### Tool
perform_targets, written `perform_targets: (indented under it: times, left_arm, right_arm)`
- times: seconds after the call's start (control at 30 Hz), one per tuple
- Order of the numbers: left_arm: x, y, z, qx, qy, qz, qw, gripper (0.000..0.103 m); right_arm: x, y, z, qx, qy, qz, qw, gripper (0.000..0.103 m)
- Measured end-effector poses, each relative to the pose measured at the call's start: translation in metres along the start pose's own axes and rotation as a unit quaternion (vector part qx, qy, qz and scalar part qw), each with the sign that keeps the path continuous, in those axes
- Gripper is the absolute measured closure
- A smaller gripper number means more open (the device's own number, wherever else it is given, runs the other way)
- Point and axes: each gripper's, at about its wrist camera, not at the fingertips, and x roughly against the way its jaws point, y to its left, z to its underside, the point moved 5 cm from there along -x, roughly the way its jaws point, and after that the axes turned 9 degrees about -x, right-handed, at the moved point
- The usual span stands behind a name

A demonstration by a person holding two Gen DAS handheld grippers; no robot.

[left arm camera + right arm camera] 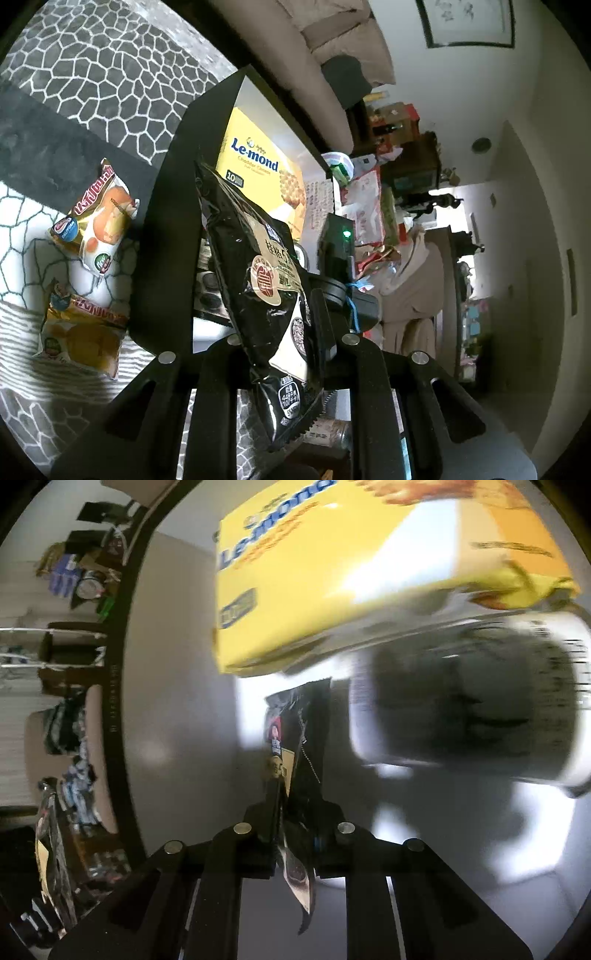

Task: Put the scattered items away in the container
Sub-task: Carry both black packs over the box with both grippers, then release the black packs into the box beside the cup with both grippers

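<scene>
Left wrist view: my left gripper is clamped on a black snack packet, held above the white bin for dropping; a yellow box sits inside at 12 o'clock; two orange packets wait at 9 o'clock.
Right wrist view: my right gripper pinches another black packet edge-on, low inside the bin, beneath the yellow box at 12 o'clock.

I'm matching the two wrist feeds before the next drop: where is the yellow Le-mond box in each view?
Left wrist: the yellow Le-mond box stands at upper centre, inside the container, behind the black packet held in the left gripper.
Right wrist: it fills the top, centre to right, blurred, above the right gripper.
Shared landmark: the container's black rim.
</scene>
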Motion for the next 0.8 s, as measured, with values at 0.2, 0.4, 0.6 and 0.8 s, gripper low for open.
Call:
perform_targets:
  times: [0.2,0.4,0.6,0.8]
  left_arm:
    - [-0.008,0.004,0.005,0.006,0.009,0.001,0.9999,0.088]
    - [-0.001,0.005,0.005,0.004,0.006,-0.004,1.0000,0.087]
    - [-0.001,0.009,0.001,0.005,0.007,-0.002,1.0000,0.087]
    - [-0.010,0.002,0.005,-0.002,0.017,0.009,0.9998,0.087]
  right_arm:
    - [0.003,0.001,-0.005,0.004,-0.003,0.009,1.000,0.086]
    - [-0.021,0.028,-0.003,0.016,0.017,-0.003,1.000,0.086]
    - [0.019,0.015,-0.003,0.031,-0.012,0.033,0.999,0.051]
    - [0.089,0.002,0.013,-0.020,-0.020,-0.207,0.978,0.048]
